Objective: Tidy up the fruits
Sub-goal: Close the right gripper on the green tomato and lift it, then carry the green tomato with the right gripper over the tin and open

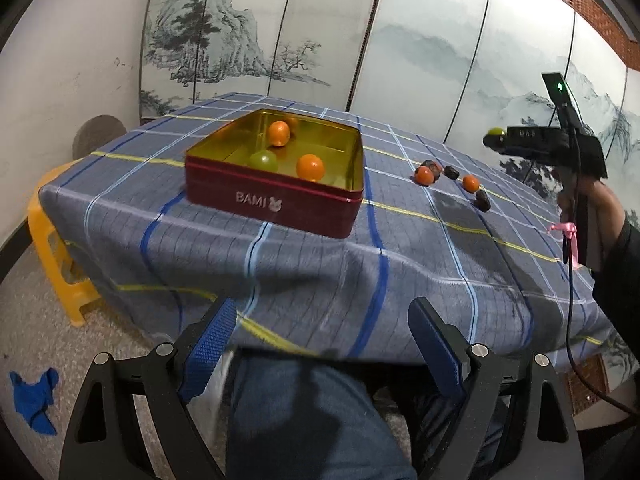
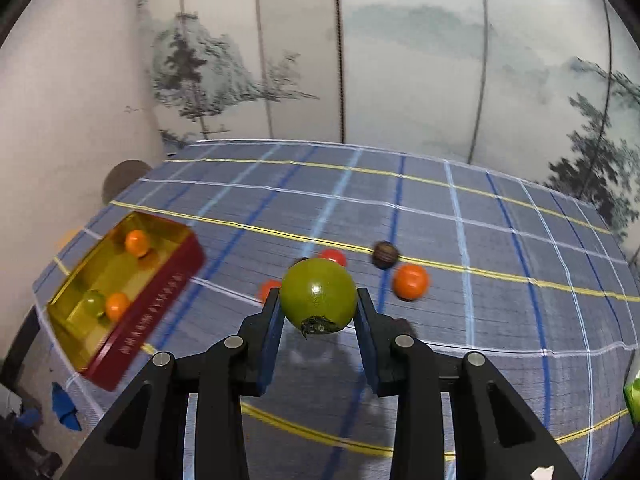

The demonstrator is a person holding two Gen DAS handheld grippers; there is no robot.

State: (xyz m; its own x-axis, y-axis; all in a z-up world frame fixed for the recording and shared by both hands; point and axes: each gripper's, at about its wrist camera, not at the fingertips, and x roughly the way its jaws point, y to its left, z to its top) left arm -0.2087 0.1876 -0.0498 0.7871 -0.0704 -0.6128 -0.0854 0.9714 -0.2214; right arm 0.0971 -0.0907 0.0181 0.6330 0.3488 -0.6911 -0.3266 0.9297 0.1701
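Note:
A dark red tin (image 1: 276, 204) with a gold inside stands on the checked blue tablecloth (image 1: 320, 264). In it lie two oranges (image 1: 310, 167) and a green fruit (image 1: 264, 160). My left gripper (image 1: 324, 312) hangs open over the table's near edge, nothing between its fingers. My right gripper (image 2: 318, 300) is shut on a round green fruit (image 2: 318, 296), lifted above the cloth. In the left wrist view the right gripper (image 1: 496, 138) is in the air at the right. Loose oranges (image 2: 411, 281) and dark fruits (image 2: 385, 254) lie on the cloth below it. The tin (image 2: 160, 304) is at its left.
A painted folding screen (image 1: 400, 40) stands behind the table. A yellow stool (image 1: 52, 248) and a blue rag (image 1: 34, 400) are on the floor at the left. A person's leg in jeans (image 1: 312, 420) is under the near edge. A cable (image 1: 570, 320) hangs from the right gripper.

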